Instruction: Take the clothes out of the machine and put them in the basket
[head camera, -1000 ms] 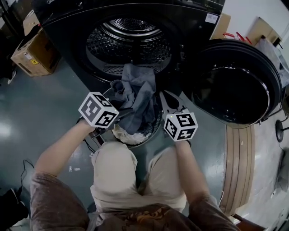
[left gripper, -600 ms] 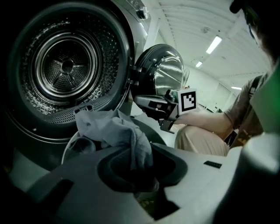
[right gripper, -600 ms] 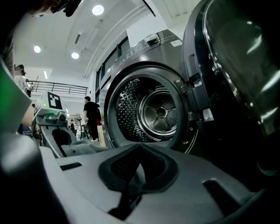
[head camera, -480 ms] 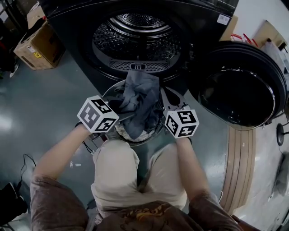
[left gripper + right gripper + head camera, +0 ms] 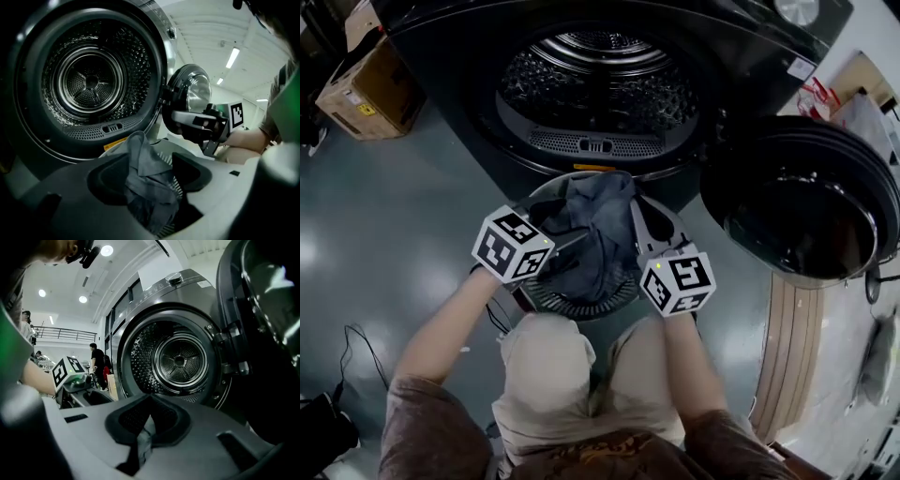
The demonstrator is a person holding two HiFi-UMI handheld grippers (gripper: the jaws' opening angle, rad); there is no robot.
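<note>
A grey garment (image 5: 595, 220) lies bunched in the round perforated basket (image 5: 572, 305) in front of the machine's open drum (image 5: 600, 89). My left gripper (image 5: 577, 242) is over the basket's left side. Its jaws have just been opening and stand wide, with the grey garment (image 5: 150, 183) loose between them and gaps on both sides. My right gripper (image 5: 649, 208) is at the basket's right rim. In the right gripper view, its jaws (image 5: 150, 401) are closed on a strip of the garment (image 5: 143, 441). The drum (image 5: 89, 84) looks empty.
The machine's round door (image 5: 797, 211) hangs open at the right. A cardboard box (image 5: 361, 89) sits on the floor at the left, and a cable (image 5: 356, 337) lies near my left arm. The person's knees (image 5: 548, 356) are just behind the basket.
The grey garment hung from the drum's mouth and has since come down into the basket, covering the white cloth there. Both grippers came down and back with it.
</note>
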